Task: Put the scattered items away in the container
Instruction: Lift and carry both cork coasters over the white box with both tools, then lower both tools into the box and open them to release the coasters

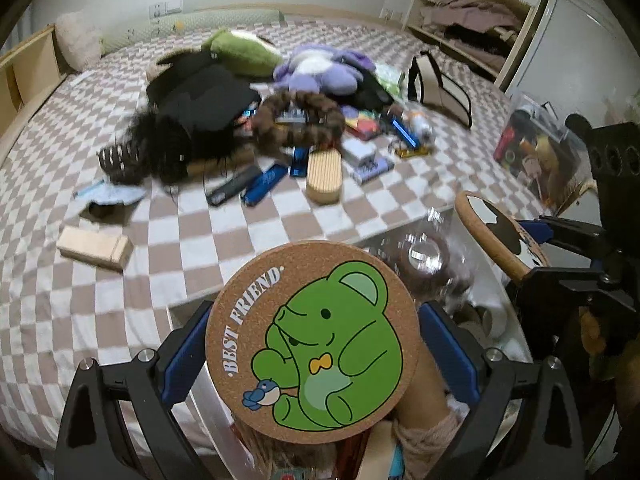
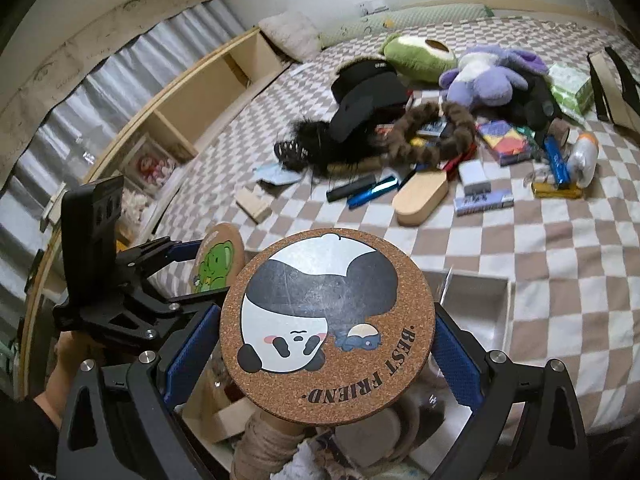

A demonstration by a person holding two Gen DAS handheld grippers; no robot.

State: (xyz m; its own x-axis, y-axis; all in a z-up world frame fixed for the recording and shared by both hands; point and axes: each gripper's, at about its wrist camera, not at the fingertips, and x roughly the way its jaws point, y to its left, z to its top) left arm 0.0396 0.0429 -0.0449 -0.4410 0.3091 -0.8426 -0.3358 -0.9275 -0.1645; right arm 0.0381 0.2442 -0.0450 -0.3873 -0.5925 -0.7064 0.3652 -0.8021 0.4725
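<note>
My left gripper (image 1: 316, 344) is shut on a round cork coaster with a green bear (image 1: 316, 340), held above the clear container (image 1: 472, 240) at the bed's near edge. My right gripper (image 2: 326, 336) is shut on a cork coaster with a panda (image 2: 328, 328), also over the container (image 2: 476, 300), which holds rope, tape rolls and wooden bits. Each gripper shows in the other's view: the right one (image 1: 532, 248) with the panda coaster (image 1: 500, 232), the left one (image 2: 188, 256) with the green coaster (image 2: 218, 264). Scattered items (image 1: 280, 128) lie mid-bed.
On the checkered bed (image 1: 200, 240) lie a black wig, a brown braid (image 1: 300, 120), plush toys (image 1: 320, 72), pens, boxes, a ribbed wooden case (image 1: 324, 176) and a wooden block (image 1: 96, 246). A tote bag (image 1: 440, 88) and a clear bin (image 1: 536, 148) are on the right. A shelf (image 2: 180, 112) runs along the bed.
</note>
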